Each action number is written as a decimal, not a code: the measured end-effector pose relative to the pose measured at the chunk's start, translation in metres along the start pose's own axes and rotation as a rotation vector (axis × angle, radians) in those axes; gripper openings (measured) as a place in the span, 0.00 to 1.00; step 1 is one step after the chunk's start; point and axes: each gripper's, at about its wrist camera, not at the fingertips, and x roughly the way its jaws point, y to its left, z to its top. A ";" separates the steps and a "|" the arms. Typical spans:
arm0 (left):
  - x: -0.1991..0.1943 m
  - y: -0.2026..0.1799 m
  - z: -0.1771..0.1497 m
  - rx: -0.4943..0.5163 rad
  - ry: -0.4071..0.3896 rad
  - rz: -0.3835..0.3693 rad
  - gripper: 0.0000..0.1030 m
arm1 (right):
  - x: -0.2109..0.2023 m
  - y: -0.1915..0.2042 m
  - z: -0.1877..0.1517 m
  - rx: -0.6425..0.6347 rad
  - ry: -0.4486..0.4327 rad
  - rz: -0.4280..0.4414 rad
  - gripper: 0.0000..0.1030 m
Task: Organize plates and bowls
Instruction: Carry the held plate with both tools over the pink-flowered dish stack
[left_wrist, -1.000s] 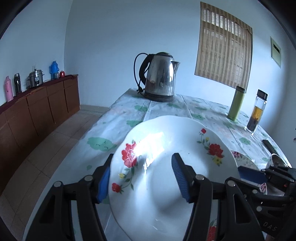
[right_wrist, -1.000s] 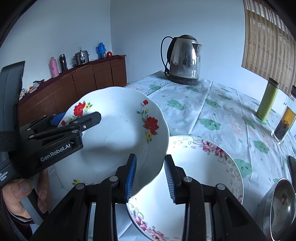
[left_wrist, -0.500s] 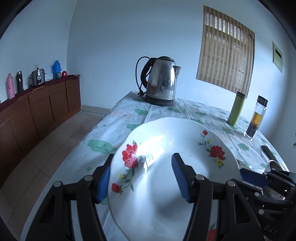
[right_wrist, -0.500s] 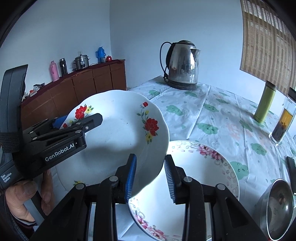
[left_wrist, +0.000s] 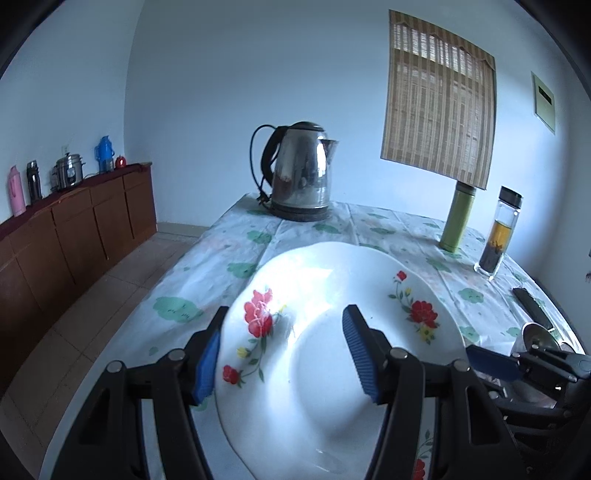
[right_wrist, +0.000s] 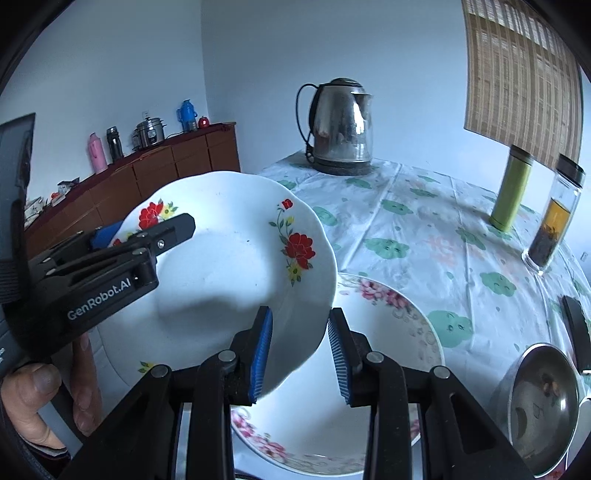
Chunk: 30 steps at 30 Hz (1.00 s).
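Red-flower plate (right_wrist: 236, 280): held in air, tilted, above near-left part of table (right_wrist: 406, 229); its right edge overlaps the pink-flower plate (right_wrist: 388, 332) lying flat on the table below.

Left hand-held gripper (left_wrist: 282, 358): jaws part-open, straddling plate rim, one pad under, one on the upper face. Appears to carry the plate; contact of lower pad not fully visible.

Right hand-held gripper (right_wrist: 300, 358): narrower gap, plate's near-right rim sits between pads. Cannot tell whether pads press it.

Change vs. a sec. ago: both grippers + plate have moved slightly up and across; the kettle (left_wrist: 299, 173) sits lower in left view, more of pink-flower plate is exposed. Jaw gaps unchanged.

Meaning: plate is lifted clear, in transit; likely next step is stacking onto pink-flower plate. Steel bowl (right_wrist: 543, 406) at far right untouched.
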 end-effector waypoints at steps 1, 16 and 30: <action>0.000 -0.003 0.000 0.003 0.000 -0.001 0.58 | -0.001 -0.003 -0.001 0.006 -0.002 -0.002 0.32; 0.023 -0.046 -0.008 0.046 0.053 -0.032 0.58 | -0.009 -0.044 -0.014 0.070 0.012 -0.058 0.32; 0.037 -0.061 -0.018 0.085 0.091 -0.067 0.58 | -0.009 -0.061 -0.020 0.105 0.016 -0.078 0.32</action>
